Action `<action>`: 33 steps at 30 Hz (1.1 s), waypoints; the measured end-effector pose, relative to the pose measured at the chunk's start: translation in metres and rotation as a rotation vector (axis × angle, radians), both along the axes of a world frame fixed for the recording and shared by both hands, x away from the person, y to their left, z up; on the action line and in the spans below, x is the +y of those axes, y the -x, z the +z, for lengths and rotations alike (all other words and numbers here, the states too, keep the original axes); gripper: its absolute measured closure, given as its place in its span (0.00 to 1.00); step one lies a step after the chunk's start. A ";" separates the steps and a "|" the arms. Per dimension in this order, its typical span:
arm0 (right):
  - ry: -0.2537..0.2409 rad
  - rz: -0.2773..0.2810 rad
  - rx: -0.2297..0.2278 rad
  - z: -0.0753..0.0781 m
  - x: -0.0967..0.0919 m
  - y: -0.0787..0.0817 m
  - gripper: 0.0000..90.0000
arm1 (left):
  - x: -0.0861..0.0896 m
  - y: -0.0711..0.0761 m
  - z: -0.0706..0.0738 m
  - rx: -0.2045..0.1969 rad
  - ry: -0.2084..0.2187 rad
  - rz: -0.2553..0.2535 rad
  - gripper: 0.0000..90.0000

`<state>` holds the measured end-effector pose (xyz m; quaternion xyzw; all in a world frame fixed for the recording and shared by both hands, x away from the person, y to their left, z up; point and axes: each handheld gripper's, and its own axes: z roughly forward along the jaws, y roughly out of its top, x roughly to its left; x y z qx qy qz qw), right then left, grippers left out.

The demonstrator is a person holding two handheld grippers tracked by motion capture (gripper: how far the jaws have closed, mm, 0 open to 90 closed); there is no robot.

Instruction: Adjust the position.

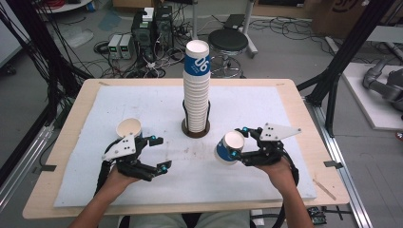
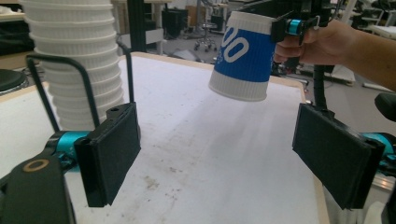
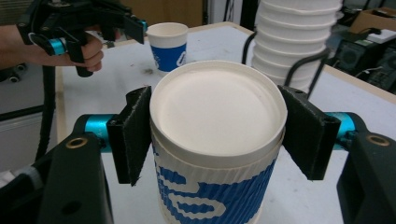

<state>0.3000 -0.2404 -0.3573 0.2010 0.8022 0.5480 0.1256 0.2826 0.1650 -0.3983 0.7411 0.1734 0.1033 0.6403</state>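
Cup (image 3: 217,140) clamped in right gripper (image 3: 217,135), upside-down per its view; left gripper (image 2: 229,154) released.

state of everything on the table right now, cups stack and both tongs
blue and white ribbed paper cup: clamped between right tongs, tilted, off the table
second blue and white paper cup: upright on the white mat, free
tall stack of white paper cups: upright in black wire holder
left tongs: open, empty
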 end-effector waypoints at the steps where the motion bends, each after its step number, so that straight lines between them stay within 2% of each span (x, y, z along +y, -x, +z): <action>1: 0.001 0.007 -0.001 0.000 0.002 0.000 0.35 | -0.003 0.000 0.001 0.003 0.007 -0.013 0.17; 9: -0.002 0.096 -0.002 0.001 0.025 -0.007 0.35 | -0.022 -0.006 0.006 0.012 0.015 -0.108 0.17; 16: -0.045 0.157 0.009 0.004 0.039 -0.011 0.35 | -0.035 -0.010 0.009 0.003 0.019 -0.154 0.16; 20: -0.069 0.192 0.001 0.006 0.045 -0.009 0.35 | -0.042 -0.010 0.009 -0.010 0.015 -0.172 0.16; 33: -0.096 0.281 0.011 0.007 0.052 -0.002 0.35 | -0.060 -0.011 0.003 -0.018 0.013 -0.213 0.16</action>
